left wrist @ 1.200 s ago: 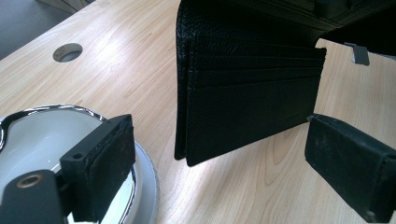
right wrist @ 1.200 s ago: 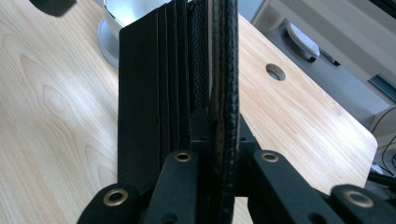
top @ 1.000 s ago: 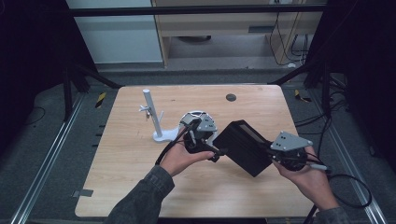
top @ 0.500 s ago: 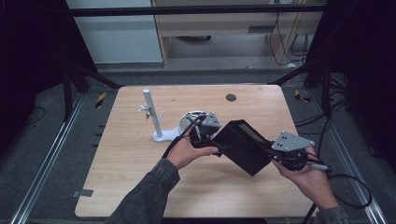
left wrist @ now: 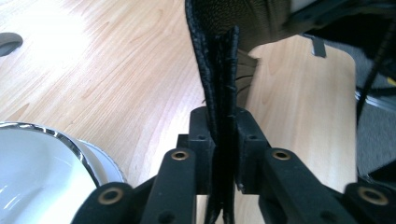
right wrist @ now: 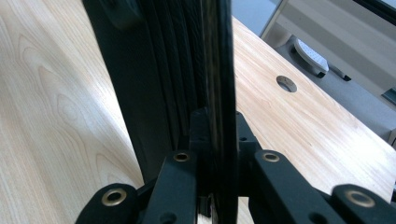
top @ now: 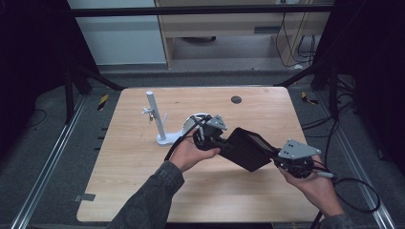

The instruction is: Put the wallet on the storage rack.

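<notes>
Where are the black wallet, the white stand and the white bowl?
black wallet [top: 248, 149], high view, its flat face.
white stand [top: 154, 114], high view, its upright post.
white bowl [left wrist: 32, 163], left gripper view, its inside.

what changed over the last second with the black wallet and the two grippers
The left gripper moved from beside the white bowl to the free end of the black wallet; its jaws have just been closing and now pinch that edge. The right gripper stayed clamped on the other end. The white stand and the table did not change.
</notes>
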Tool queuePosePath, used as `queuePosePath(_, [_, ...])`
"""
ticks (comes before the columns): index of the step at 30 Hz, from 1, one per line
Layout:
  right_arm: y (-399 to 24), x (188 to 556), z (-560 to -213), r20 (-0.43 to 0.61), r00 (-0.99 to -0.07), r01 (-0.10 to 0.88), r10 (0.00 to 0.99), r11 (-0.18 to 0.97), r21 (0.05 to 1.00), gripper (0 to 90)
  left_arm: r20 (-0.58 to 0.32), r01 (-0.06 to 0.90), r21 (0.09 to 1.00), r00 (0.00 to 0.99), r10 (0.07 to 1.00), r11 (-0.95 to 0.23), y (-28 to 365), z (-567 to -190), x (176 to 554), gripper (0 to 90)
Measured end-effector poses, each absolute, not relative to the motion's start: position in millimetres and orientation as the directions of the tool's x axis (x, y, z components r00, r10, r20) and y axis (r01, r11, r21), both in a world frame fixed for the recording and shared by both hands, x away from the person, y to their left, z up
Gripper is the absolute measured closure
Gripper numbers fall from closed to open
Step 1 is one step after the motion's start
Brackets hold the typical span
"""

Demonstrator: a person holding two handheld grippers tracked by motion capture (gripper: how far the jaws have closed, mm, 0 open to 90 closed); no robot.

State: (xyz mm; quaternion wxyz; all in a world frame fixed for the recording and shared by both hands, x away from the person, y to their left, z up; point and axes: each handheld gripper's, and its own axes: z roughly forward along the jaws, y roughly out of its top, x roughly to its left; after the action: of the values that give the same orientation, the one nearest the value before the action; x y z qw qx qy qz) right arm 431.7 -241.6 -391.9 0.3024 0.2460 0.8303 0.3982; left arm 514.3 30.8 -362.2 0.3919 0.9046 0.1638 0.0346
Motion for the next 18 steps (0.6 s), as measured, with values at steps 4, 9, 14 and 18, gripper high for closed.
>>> queuePosePath(4, [-242,432,-396,-0.301,-0.693,0.166,0.656,0.551,0.818,82.8,-0.019,0.246,0.703,0.944,0.329,-0.667,29,-344,511,81.6])
queuePosePath(9, [-237,433,-406,-0.27,-0.691,0.186,0.67,0.526,0.83,61.0,0.024,0.249,0.692,0.93,0.366,-0.678,29,-320,513,81.9])
queuePosePath(14, [-231,434,-433,-0.187,-0.675,0.258,0.714,0.466,0.846,36.0,0.054,0.267,0.692,0.908,0.416,-0.671,41,-298,519,81.9])
queuePosePath(18, [-229,438,-454,-0.132,-0.623,0.316,0.771,0.402,0.859,21.3,0.058,0.286,0.699,0.891,0.45,-0.656,56,-284,523,81.9])
